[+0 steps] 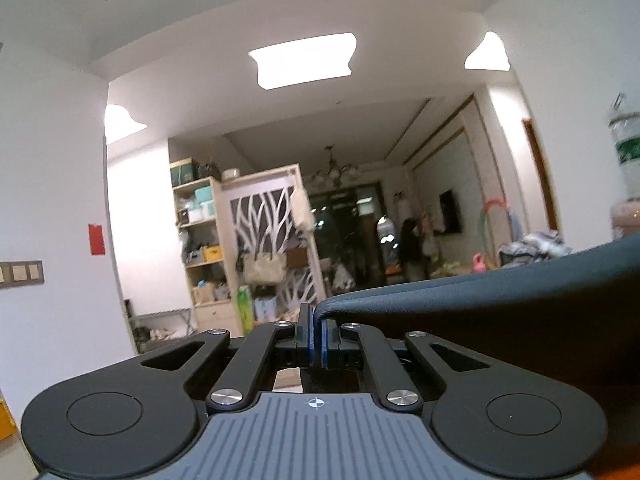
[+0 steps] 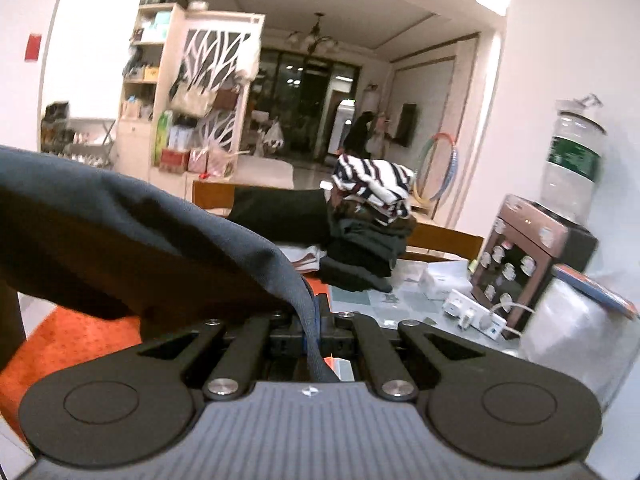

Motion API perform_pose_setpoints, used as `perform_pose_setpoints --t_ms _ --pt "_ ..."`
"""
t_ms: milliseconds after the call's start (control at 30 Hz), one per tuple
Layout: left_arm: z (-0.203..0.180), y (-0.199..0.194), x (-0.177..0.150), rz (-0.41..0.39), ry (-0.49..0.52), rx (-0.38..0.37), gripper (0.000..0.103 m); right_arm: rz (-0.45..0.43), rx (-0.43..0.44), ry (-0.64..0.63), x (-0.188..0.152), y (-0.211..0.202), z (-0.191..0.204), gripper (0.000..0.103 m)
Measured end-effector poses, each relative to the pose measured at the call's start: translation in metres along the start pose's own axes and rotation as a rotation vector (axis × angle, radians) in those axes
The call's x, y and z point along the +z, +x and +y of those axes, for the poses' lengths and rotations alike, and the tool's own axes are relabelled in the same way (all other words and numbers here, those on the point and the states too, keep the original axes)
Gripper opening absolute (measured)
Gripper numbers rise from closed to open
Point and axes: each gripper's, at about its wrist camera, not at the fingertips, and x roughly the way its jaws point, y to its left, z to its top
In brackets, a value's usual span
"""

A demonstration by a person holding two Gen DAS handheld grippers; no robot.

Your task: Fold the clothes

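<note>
In a cluttered living room, a dark garment (image 1: 500, 312) is held up, pinched at one edge by the left gripper (image 1: 316, 334) and at another by the right gripper (image 2: 318, 320), before a stack of folded clothes (image 2: 368, 232) on the table (image 2: 400, 304) beyond.

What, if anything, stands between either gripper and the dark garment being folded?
Nothing visible. The left gripper is shut on one edge of the dark blue garment, and the right gripper is shut on another edge, with the cloth stretched between them.
</note>
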Motion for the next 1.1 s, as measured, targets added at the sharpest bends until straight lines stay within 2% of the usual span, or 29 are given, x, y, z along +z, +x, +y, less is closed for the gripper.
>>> perform_pose_setpoints --t_ms 167,300,533,767,1100 --pt "0.003 -0.024 0.023 -0.05 -0.007 -0.018 0.006 -0.041 -0.008 0.059 0.005 -0.067 -0.012 0.003" --pt "-0.005 -0.013 0.019 -0.032 0.0 -0.031 0.006 -0.035 -0.02 0.048 0.007 -0.073 -0.019 0.003" --pt "-0.02 0.041 -0.011 0.097 0.004 -0.042 0.006 0.049 0.009 0.0 0.009 0.023 -0.026 0.003" --pt "-0.035 0.139 -0.033 0.201 0.037 -0.023 0.007 0.092 0.066 -0.065 0.031 0.136 -0.029 0.003" --pt "-0.068 0.294 -0.073 0.334 0.066 0.0 0.007 0.166 0.142 -0.163 0.063 0.338 -0.036 0.003"
